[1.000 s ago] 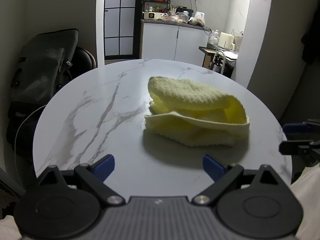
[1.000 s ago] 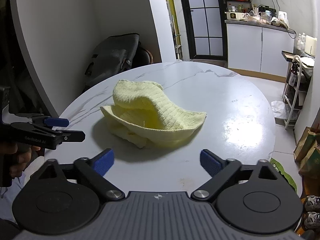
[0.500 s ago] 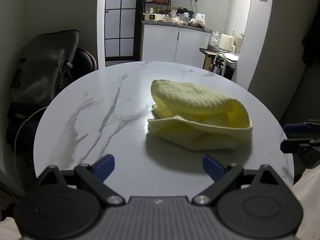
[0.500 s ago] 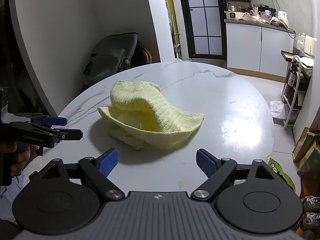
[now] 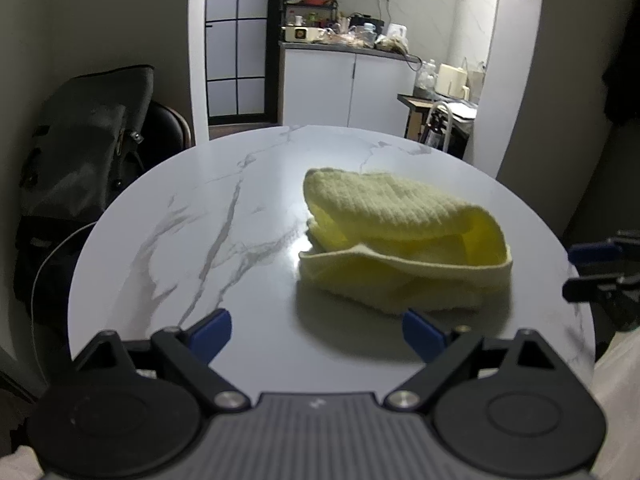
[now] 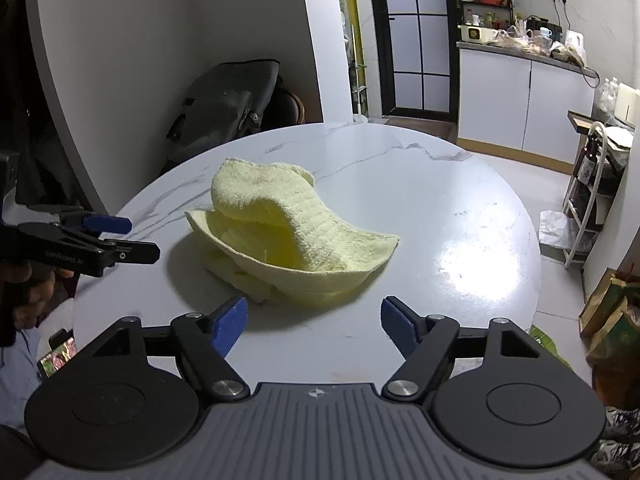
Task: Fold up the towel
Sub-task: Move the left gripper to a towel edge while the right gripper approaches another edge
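Note:
A crumpled pale yellow towel (image 5: 404,248) lies in a heap on the round white marble table (image 5: 192,240); it also shows in the right wrist view (image 6: 292,236). My left gripper (image 5: 316,334) is open and empty, hovering just short of the towel's near edge. My right gripper (image 6: 314,322) is open and empty, close to the towel's near edge. The left gripper shows at the left in the right wrist view (image 6: 120,240), and the right gripper shows at the right edge of the left wrist view (image 5: 592,268).
A dark bag (image 5: 80,160) on a chair stands past the table's left edge. White kitchen cabinets (image 5: 348,92) and a rack (image 6: 592,188) are behind. Paper bags (image 6: 612,308) sit on the floor at right.
Both grippers have crept closer to the towel. The right gripper's fingers stand somewhat closer together than a second ago. The towel has not moved.

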The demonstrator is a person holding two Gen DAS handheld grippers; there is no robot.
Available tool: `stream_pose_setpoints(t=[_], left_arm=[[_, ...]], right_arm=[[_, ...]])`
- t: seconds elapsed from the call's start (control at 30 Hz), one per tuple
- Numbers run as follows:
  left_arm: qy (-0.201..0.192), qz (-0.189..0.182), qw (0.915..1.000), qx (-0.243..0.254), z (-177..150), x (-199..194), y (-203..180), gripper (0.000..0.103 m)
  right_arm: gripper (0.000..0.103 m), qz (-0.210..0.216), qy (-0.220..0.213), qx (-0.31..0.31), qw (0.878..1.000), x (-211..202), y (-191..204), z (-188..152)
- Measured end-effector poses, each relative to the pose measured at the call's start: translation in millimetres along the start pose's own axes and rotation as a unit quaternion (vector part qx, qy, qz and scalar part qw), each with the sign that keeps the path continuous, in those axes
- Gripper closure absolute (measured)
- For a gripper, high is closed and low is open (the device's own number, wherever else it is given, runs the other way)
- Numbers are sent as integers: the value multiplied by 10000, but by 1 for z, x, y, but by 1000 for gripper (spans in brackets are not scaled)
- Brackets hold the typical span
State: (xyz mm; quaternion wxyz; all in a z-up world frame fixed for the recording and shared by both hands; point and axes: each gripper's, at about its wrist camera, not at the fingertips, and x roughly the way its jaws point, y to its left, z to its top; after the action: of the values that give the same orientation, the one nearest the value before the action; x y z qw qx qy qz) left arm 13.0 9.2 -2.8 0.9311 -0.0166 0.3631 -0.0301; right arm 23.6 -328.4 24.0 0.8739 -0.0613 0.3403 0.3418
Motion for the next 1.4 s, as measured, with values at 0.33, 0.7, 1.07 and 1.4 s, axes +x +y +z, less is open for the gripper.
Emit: stream_pose_setpoints(t=[0.33, 0.7, 1.07, 1.4], left_arm=[[1, -99, 9998, 199, 7, 6, 12, 22], [-146, -191, 9996, 118, 28, 12, 30, 35], [-38, -166, 9998, 113, 55, 33, 40, 49], [335, -272, 9990, 105, 61, 55, 43, 64]], right_arm=[[27, -82, 124, -510, 9986, 7, -9, 7], [48, -29, 89, -166, 9998, 18, -31, 23], [55, -105, 142, -161, 9997, 43, -38, 43], [55, -123, 319, -222, 9992, 62, -44, 50]])
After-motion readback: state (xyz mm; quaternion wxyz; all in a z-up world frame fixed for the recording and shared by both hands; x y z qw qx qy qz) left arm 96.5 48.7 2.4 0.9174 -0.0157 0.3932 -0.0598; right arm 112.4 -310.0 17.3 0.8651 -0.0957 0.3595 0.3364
